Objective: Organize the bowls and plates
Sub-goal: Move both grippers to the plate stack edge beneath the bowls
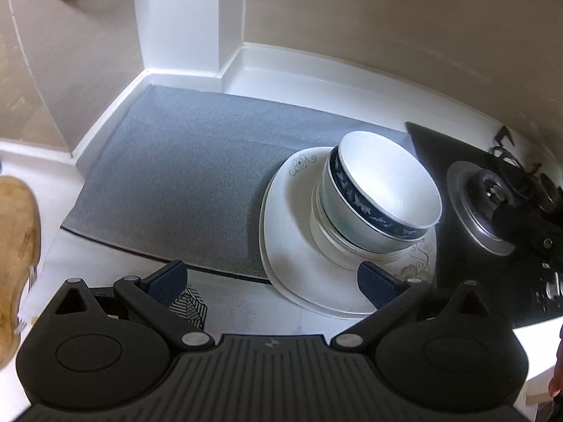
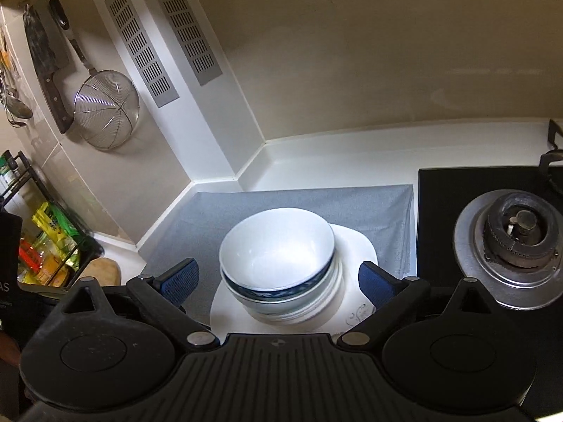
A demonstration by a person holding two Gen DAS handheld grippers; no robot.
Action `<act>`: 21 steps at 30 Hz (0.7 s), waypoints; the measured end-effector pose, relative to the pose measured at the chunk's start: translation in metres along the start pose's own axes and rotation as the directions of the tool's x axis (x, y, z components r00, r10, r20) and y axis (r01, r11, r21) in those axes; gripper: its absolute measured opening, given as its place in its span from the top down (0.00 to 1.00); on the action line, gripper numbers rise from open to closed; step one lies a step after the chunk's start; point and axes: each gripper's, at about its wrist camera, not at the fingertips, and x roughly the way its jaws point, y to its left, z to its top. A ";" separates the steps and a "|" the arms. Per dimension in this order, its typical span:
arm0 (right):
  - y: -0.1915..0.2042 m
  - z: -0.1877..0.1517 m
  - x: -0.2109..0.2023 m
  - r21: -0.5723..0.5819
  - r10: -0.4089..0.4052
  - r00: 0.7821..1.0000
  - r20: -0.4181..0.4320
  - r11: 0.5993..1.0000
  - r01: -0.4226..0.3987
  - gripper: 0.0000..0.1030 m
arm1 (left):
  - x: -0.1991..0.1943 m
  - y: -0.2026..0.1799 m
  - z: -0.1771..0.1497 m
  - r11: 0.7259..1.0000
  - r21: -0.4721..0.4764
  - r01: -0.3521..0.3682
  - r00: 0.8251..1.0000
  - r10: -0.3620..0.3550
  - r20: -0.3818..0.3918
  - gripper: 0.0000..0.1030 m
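A stack of white bowls with a blue patterned rim [image 1: 380, 197] [image 2: 278, 263] sits on white square plates with floral marks [image 1: 292, 246] [image 2: 355, 246], on the right part of a grey mat [image 1: 176, 176] [image 2: 197, 225]. My left gripper [image 1: 272, 281] is open and empty, hovering at the near edge of the mat, its right finger over the plate's near rim. My right gripper [image 2: 278, 281] is open and empty, its fingers standing on either side of the bowl stack, apart from it.
A black gas hob with a burner [image 1: 492, 197] [image 2: 517, 242] lies right of the mat. White walls form a corner behind. A wooden board [image 1: 14, 246] is at the left. A strainer [image 2: 105, 112] and cleaver hang on the left wall, above a rack of packets [image 2: 45, 246].
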 end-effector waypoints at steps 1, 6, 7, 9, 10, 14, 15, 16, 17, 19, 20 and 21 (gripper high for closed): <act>-0.005 0.001 0.002 -0.001 0.012 1.000 -0.007 1.000 -0.012 0.05 | 0.001 -0.003 -0.001 1.000 -0.009 -0.012 1.000 0.012 -0.002 0.00; -0.020 0.005 0.010 -0.026 0.072 0.997 -0.032 0.997 -0.073 0.05 | 0.004 -0.015 -0.004 0.997 -0.046 -0.059 0.998 0.058 -0.014 0.00; -0.023 0.006 0.012 -0.030 0.084 0.996 -0.038 0.996 -0.085 0.05 | 0.005 -0.017 -0.004 0.996 -0.055 -0.070 0.997 0.069 -0.017 0.00; -0.028 0.006 0.014 -0.033 0.101 0.994 -0.048 0.994 -0.103 0.05 | 0.006 -0.020 -0.005 0.994 -0.070 -0.089 0.996 0.087 -0.026 0.00; -0.031 0.007 0.015 -0.035 0.109 0.993 -0.053 0.993 -0.111 0.05 | 0.006 -0.021 -0.006 0.992 -0.078 -0.097 0.995 0.095 -0.030 0.00; -0.042 0.008 0.022 -0.039 0.122 0.990 -0.071 0.991 -0.125 0.05 | 0.010 -0.020 -0.011 0.988 -0.099 -0.121 0.992 0.115 -0.057 0.00; -0.044 0.008 0.025 -0.038 0.113 0.991 -0.074 0.992 -0.117 0.05 | 0.012 -0.018 -0.012 0.987 -0.105 -0.122 0.991 0.116 -0.067 0.00; -0.047 0.008 0.027 -0.036 0.104 0.992 -0.077 0.994 -0.107 0.05 | 0.014 -0.015 -0.012 0.986 -0.116 -0.121 0.991 0.113 -0.075 0.00; -0.050 0.007 0.029 -0.031 0.097 0.992 -0.079 0.994 -0.100 0.05 | 0.018 -0.010 -0.011 0.984 -0.129 -0.121 0.990 0.111 -0.082 0.00; -0.055 0.007 0.035 -0.021 0.072 0.994 -0.083 0.997 -0.074 0.05 | 0.025 -0.001 -0.008 0.981 -0.153 -0.119 0.990 0.107 -0.090 0.00; -0.058 0.006 0.038 -0.016 0.061 0.995 -0.084 0.998 -0.062 0.05 | 0.030 0.004 -0.006 0.979 -0.159 -0.124 0.989 0.110 -0.098 0.00; -0.061 0.006 0.041 -0.006 0.044 0.995 -0.085 0.999 -0.045 0.05 | 0.033 0.008 -0.004 0.978 -0.163 -0.127 0.988 0.111 -0.105 0.00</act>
